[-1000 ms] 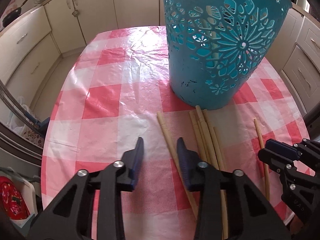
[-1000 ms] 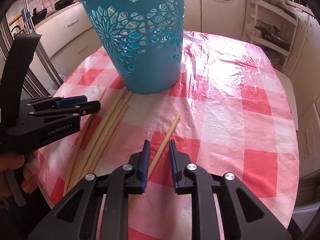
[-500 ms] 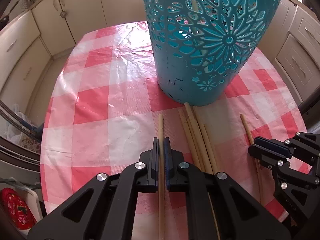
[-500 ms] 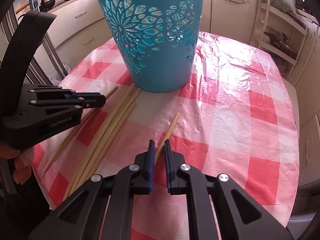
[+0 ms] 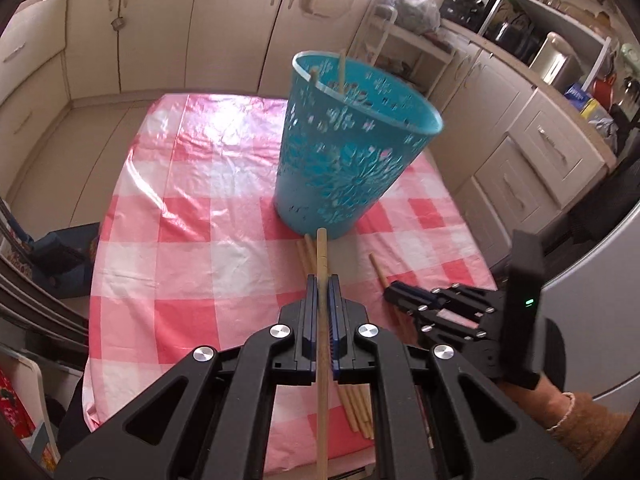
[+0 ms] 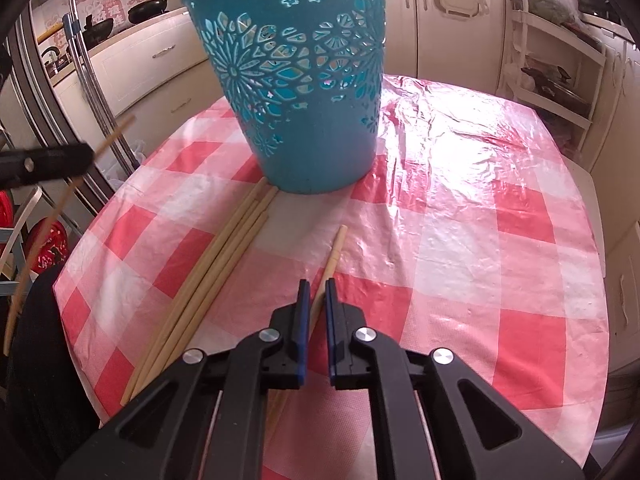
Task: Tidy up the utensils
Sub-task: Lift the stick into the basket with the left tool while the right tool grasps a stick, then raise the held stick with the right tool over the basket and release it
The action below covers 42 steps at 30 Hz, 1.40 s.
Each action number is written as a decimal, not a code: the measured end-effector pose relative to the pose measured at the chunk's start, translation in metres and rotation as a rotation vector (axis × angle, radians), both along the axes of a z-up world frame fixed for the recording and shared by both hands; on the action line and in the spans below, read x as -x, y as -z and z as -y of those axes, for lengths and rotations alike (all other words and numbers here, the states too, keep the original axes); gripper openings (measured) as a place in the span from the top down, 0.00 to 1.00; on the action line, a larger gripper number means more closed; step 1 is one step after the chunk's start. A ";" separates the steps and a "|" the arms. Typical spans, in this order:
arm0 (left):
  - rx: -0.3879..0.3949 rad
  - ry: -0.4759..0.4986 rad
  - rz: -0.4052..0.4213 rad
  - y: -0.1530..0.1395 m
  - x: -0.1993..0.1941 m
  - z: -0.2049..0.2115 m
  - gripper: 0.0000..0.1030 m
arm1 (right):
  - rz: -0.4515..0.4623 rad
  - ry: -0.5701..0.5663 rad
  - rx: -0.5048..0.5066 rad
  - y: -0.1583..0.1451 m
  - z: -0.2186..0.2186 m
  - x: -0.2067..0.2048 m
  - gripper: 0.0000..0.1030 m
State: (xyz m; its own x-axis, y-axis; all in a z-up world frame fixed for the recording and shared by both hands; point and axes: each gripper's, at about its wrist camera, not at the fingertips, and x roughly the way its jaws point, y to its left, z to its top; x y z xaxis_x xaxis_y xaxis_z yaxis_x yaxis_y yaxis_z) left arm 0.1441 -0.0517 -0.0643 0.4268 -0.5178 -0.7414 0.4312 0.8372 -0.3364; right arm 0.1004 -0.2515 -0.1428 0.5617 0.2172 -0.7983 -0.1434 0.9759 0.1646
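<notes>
The left gripper [image 5: 322, 292] pinches a long pale wooden chopstick [image 5: 321, 256] before the perforated teal plastic basket [image 5: 352, 152]. The right gripper [image 6: 314, 296] sits narrowly parted around another wooden chopstick [image 6: 335, 250] near that basket. No readable writing shows on either.

The surface [image 6: 460, 240] is covered by a glossy plastic cloth [image 5: 192, 240] in red-pink and white checks, creased and shining where light falls on its far part. A teal plastic basket [image 6: 304, 112] with cut-out flower patterns stands upright on it. Against the basket's base lies a bundle of long wooden sticks [image 6: 208, 276], side by side and touching, running to the near edge. Just beside them, apart from the bundle, a single stick [image 6: 334, 252] lies on a red square.
</notes>
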 end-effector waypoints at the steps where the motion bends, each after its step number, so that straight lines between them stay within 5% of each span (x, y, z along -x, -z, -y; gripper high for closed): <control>1: 0.028 -0.001 0.019 -0.012 -0.001 -0.001 0.95 | 0.001 0.000 0.000 0.000 0.000 0.000 0.93; 9: 0.182 -0.052 0.251 -0.107 -0.027 0.020 0.95 | 0.001 0.002 -0.014 -0.001 0.002 0.000 0.93; 19: 0.253 -0.267 0.459 -0.144 -0.097 0.055 0.95 | -0.005 0.004 -0.056 -0.001 0.009 -0.002 0.93; 25: 0.202 -0.338 0.527 -0.128 -0.124 0.073 0.95 | -0.010 0.002 -0.083 0.000 0.013 -0.003 0.93; 36: 0.094 -0.269 0.448 -0.084 -0.124 0.088 0.95 | -0.013 -0.006 -0.089 0.001 0.015 -0.004 0.93; 39: 0.065 -0.249 0.433 -0.078 -0.111 0.081 0.80 | -0.012 -0.006 -0.084 0.000 0.014 -0.004 0.93; 42: 0.049 -0.296 0.463 -0.080 -0.086 0.056 0.45 | -0.014 -0.013 -0.091 0.000 0.014 -0.004 0.91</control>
State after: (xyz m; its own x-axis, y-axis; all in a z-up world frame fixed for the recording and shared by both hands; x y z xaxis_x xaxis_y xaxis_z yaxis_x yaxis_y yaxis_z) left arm 0.2301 -0.1076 0.0156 0.8352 -0.3551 -0.4199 0.2918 0.9334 -0.2089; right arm 0.1042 -0.2650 -0.1430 0.5476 0.2960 -0.7826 -0.1530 0.9550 0.2542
